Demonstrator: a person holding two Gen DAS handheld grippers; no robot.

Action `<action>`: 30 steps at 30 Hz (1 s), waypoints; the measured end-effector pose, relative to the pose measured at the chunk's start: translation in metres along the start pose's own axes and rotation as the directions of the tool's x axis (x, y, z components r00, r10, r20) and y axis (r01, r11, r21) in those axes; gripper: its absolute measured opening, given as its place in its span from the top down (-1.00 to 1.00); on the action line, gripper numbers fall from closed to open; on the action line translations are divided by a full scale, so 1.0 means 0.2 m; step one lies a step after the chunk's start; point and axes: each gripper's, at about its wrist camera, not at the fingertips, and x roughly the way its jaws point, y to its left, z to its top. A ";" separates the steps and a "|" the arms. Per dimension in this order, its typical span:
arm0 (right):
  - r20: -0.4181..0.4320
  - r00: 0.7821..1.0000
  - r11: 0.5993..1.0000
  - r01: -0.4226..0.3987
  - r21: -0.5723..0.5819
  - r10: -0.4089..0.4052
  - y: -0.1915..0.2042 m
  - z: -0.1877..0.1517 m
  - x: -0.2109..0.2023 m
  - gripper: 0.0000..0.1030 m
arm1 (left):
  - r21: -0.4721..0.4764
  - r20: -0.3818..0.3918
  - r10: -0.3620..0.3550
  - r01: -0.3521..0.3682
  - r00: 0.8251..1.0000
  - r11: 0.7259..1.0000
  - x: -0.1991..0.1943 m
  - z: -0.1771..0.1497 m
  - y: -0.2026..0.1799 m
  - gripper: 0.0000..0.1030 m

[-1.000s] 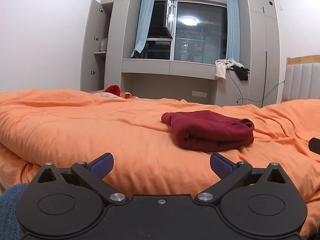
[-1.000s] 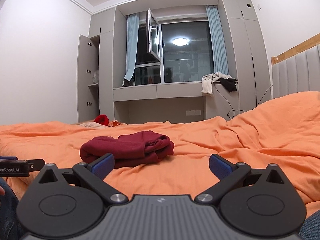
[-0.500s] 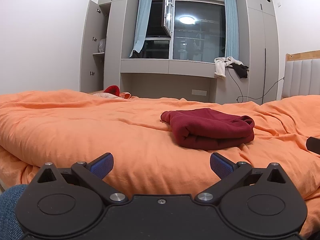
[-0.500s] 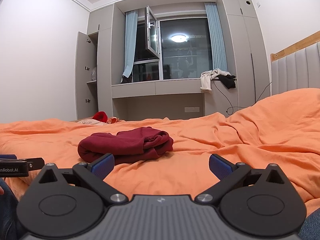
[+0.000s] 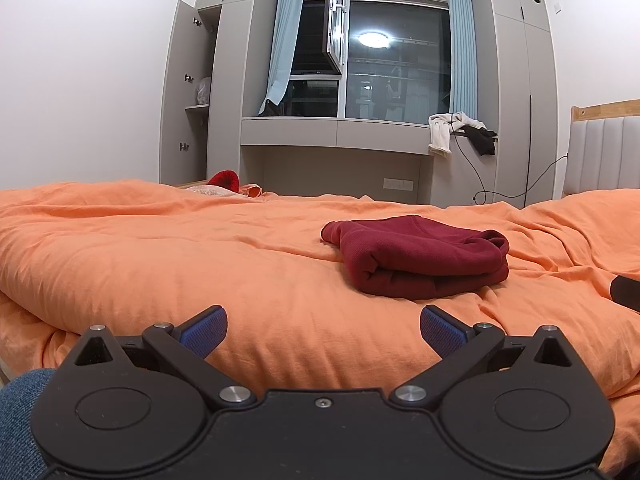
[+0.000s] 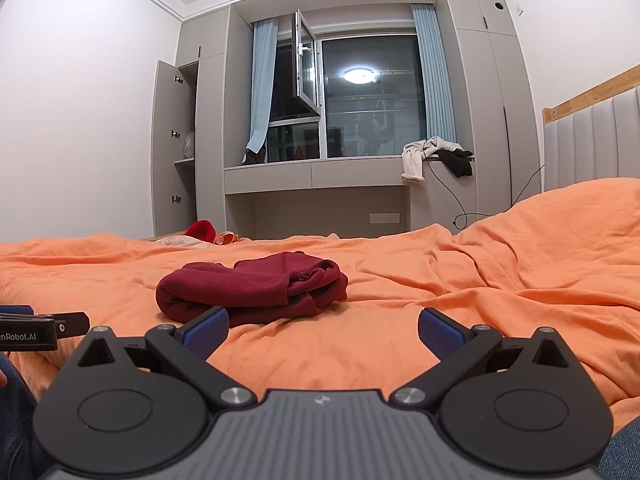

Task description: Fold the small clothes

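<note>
Two grippers face across a bed covered by an orange duvet (image 5: 168,264), both held low near its front edge with nothing between their fingers. At the far left of the left wrist view, a patch of blue denim (image 5: 18,412) shows beside the tool. The left gripper (image 5: 323,330) has its jaws spread wide, its blue-padded fingertips (image 5: 204,328) standing well apart over bare duvet and gripping nothing. Beyond it and to the right, the dark red garment (image 5: 420,262) lies folded into a compact bundle on the duvet, well apart from the fingers, with a rolled edge toward the camera. Farther back on the left, a grey wardrobe (image 5: 188,92) has its door standing open, and a small red item (image 5: 224,179) sits at the far edge of the bed. A window (image 5: 396,60) with one sash swung inward fills the middle of the far wall, pale blue curtains at each side; white and black clothes (image 5: 460,132) hang off the ledge to its right, and a padded headboard (image 5: 604,156) closes the right edge. In the right wrist view, the left tool's black body enters from the left edge. The right gripper (image 6: 323,330) is likewise released, jaws wide, and the same garment (image 6: 256,292) lies just beyond its left fingertip, not touching it.
</note>
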 end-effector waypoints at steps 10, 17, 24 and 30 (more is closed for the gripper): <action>-0.001 1.000 1.000 0.000 0.000 0.000 0.00 0.00 0.00 -1.00 | 0.000 -0.001 0.000 0.000 1.000 1.000 0.00 0.00 0.00 -0.99; -0.003 1.000 1.000 -0.001 -0.003 0.001 0.00 -0.01 0.00 -1.00 | 0.003 -0.003 0.000 0.000 1.000 1.000 0.01 0.00 0.00 -0.99; -0.005 1.000 1.000 -0.001 -0.005 0.001 0.00 -0.01 0.01 -1.00 | 0.004 -0.003 -0.001 0.001 1.000 1.000 0.01 0.00 0.00 -0.99; -0.004 1.000 1.000 -0.001 -0.006 0.001 0.00 -0.02 0.01 -1.00 | 0.005 -0.004 -0.002 0.002 1.000 1.000 0.01 0.00 0.00 -0.99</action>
